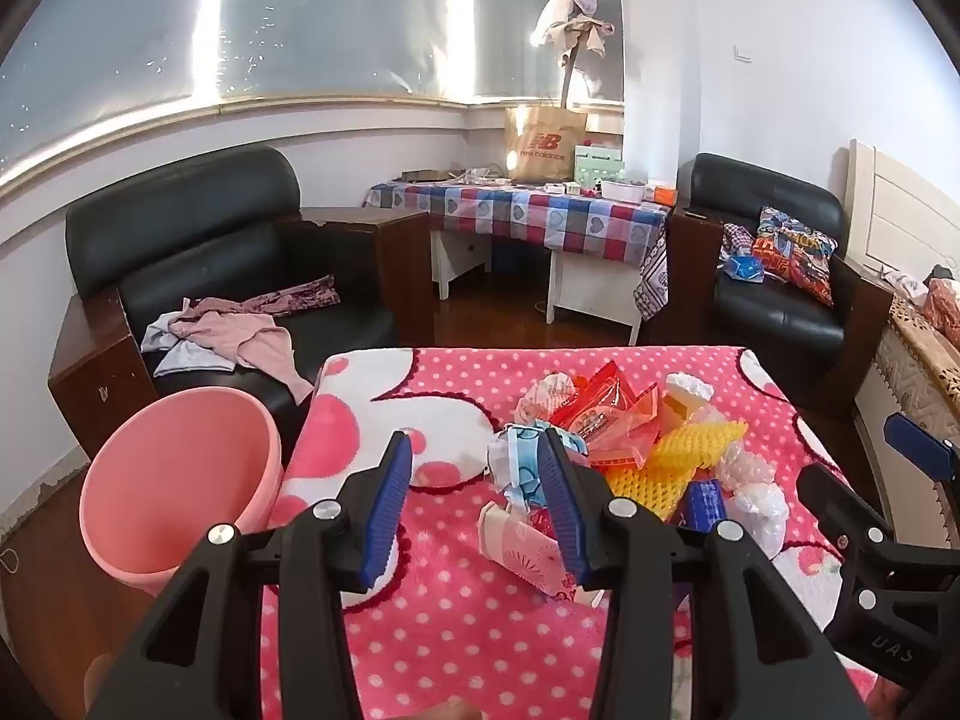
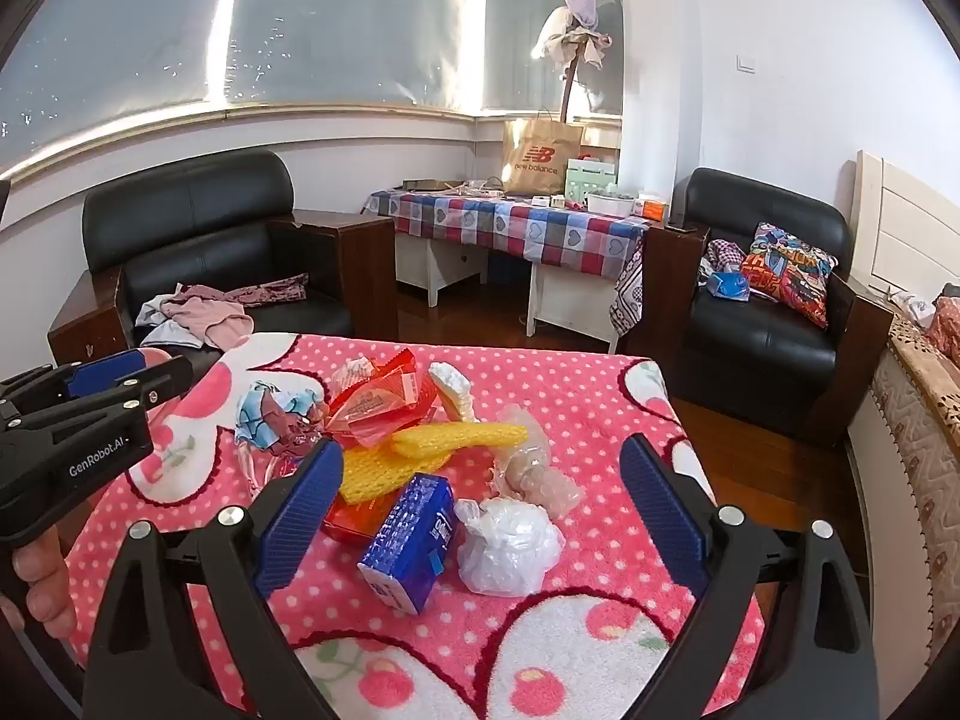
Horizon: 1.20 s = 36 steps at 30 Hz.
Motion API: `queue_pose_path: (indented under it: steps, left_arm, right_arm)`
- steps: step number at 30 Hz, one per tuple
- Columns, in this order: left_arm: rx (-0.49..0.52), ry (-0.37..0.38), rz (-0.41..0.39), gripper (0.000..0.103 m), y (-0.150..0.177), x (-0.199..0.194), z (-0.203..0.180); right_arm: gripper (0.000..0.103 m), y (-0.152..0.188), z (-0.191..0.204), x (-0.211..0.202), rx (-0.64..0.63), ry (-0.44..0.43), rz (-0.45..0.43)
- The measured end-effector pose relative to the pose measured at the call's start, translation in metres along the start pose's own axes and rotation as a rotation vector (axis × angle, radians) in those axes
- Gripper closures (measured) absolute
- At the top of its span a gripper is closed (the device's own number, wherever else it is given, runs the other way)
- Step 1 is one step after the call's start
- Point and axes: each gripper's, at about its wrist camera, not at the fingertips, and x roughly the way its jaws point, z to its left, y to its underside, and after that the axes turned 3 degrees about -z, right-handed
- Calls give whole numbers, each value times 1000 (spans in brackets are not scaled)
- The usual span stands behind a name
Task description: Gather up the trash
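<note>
A pile of trash lies on the pink dotted blanket [image 1: 456,618] of the table: red wrappers [image 1: 606,414], yellow foam netting [image 1: 672,462], a blue carton [image 2: 414,540], a white plastic bag [image 2: 510,546], a blue-white crumpled wrapper [image 1: 519,456] and a pink paper box [image 1: 528,552]. My left gripper [image 1: 474,480] is open and empty, just left of the crumpled wrapper. My right gripper [image 2: 486,492] is open wide and empty, above the blue carton and white bag. A pink bin [image 1: 180,480] stands left of the table.
A black armchair [image 1: 228,276] with clothes sits behind the bin. A checked-cloth table [image 1: 528,210] with a paper bag stands at the back. Another black armchair [image 1: 774,276] holds a cushion at right. A bed edge [image 2: 912,420] runs along the far right.
</note>
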Motion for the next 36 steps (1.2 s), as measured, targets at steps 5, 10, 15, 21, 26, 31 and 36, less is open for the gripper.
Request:
queue_pose_path:
  steps: [5, 10, 15, 21, 26, 31, 36]
  left_arm:
    - [-2, 0, 3, 60, 0, 0, 0]
    - [2, 0, 4, 60, 0, 0, 0]
    - [5, -1, 4, 60, 0, 0, -1]
    - [0, 0, 7, 60, 0, 0, 0]
    - [2, 1, 7, 60, 1, -1, 0]
    - [0, 0, 9, 60, 0, 0, 0]
    - [0, 1, 11, 60, 0, 0, 0]
  right_arm:
    - [9, 0, 0, 0, -1, 1, 3]
    - [9, 0, 0, 0, -3, 2, 4]
    - [9, 0, 0, -1, -2, 2, 0]
    - [9, -1, 0, -1, -2, 2, -1]
    - [9, -1, -1, -1, -2, 2, -3]
    - [9, -1, -1, -1, -1, 2, -4]
    - [9, -1, -1, -2, -2, 2, -4]
